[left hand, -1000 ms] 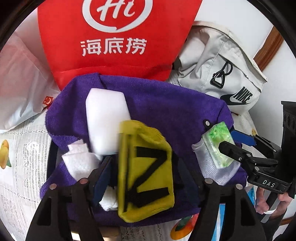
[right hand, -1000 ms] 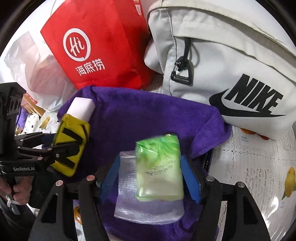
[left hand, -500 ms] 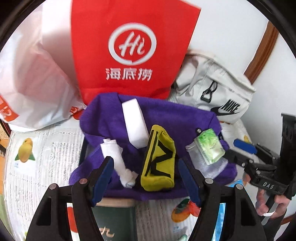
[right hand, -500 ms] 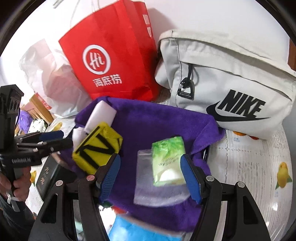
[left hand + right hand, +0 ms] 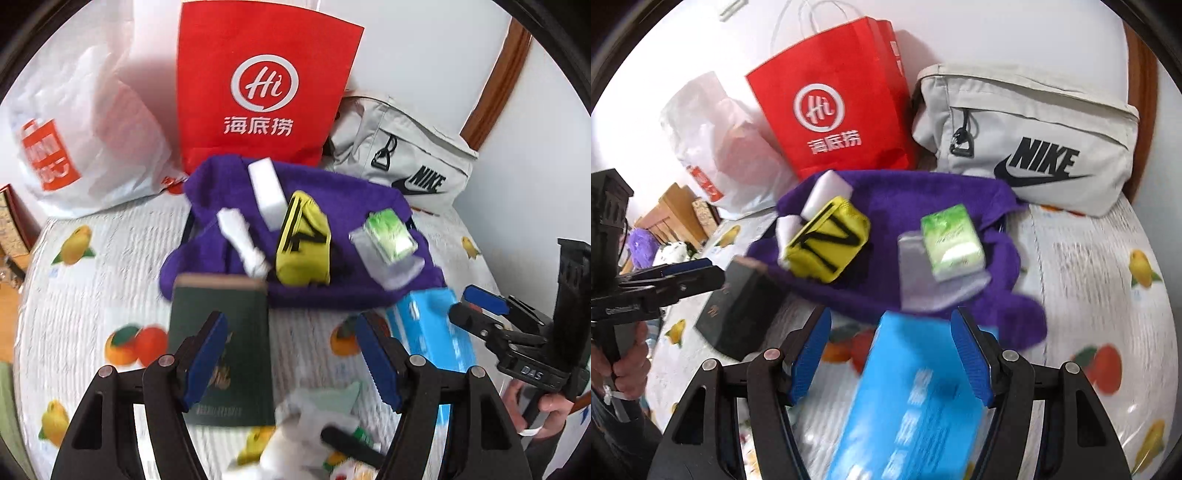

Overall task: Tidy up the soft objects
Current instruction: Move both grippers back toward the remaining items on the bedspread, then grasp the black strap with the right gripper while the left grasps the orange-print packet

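Observation:
A purple towel [image 5: 332,206] [image 5: 916,199] lies on the table. On it lie a white sponge block [image 5: 266,195] [image 5: 827,192], a rolled white cloth [image 5: 242,242], a yellow pouch with black straps [image 5: 303,243] [image 5: 827,240], and a green tissue pack [image 5: 389,236] [image 5: 951,240] on a clear bag. My left gripper [image 5: 291,358] is open and empty, pulled back above a dark green book [image 5: 221,347]. My right gripper [image 5: 890,354] is open and empty above a blue box [image 5: 916,402].
A red paper bag [image 5: 266,92] [image 5: 834,110], a white plastic bag [image 5: 74,140] and a grey Nike bag [image 5: 402,158] [image 5: 1027,144] stand behind the towel. The fruit-print tablecloth [image 5: 92,295] covers the table. Crumpled white wrappers [image 5: 314,435] lie near the left gripper.
Both grippers have let go of the yellow pouch and the tissue pack and pulled back from the towel. The book and blue box have come into view.

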### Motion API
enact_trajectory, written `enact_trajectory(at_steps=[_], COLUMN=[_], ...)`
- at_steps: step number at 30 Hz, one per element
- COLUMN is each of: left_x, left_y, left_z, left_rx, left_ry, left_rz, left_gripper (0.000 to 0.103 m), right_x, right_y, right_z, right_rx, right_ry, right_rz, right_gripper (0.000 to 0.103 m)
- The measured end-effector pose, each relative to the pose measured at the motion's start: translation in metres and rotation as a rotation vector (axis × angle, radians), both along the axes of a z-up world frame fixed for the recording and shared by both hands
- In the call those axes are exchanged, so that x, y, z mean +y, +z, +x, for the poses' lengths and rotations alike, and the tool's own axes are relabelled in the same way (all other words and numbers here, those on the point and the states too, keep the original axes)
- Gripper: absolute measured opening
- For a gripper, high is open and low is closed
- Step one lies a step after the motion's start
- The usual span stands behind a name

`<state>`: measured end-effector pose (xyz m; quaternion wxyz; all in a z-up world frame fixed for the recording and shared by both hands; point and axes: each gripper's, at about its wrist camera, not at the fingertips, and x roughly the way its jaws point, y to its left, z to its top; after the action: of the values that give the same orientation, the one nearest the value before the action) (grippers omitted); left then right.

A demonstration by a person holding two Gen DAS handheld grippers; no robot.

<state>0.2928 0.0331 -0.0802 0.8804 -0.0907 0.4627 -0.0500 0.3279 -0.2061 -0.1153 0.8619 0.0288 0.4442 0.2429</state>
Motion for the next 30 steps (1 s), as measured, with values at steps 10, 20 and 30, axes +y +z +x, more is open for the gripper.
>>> enact_trajectory(at_steps=[10,20,30], left_x=[0.018,0.025,0.030], left_y=[-0.019,-0.037,-0.054], left_z=[-0.064,-0.105,-0.120], left_rx=[0.044,0.051,0.063], left_ry=[0.064,0.067,0.024], left_rz=[-0.034,-0.052,-0.078], left_gripper=[0.070,0.070,0.070], right_x=[0.029,0.057,0.070], right_y=[-0.006,-0.052,-0.075], right_z=[-0.102,-0.142,-0.135], right_rx=[-0.015,0.014,0.037], right_ry=[0.128,0.221,0.245], right_rz=[0.004,-0.049,-0.089], right_gripper=[0.067,0.052,0.022])
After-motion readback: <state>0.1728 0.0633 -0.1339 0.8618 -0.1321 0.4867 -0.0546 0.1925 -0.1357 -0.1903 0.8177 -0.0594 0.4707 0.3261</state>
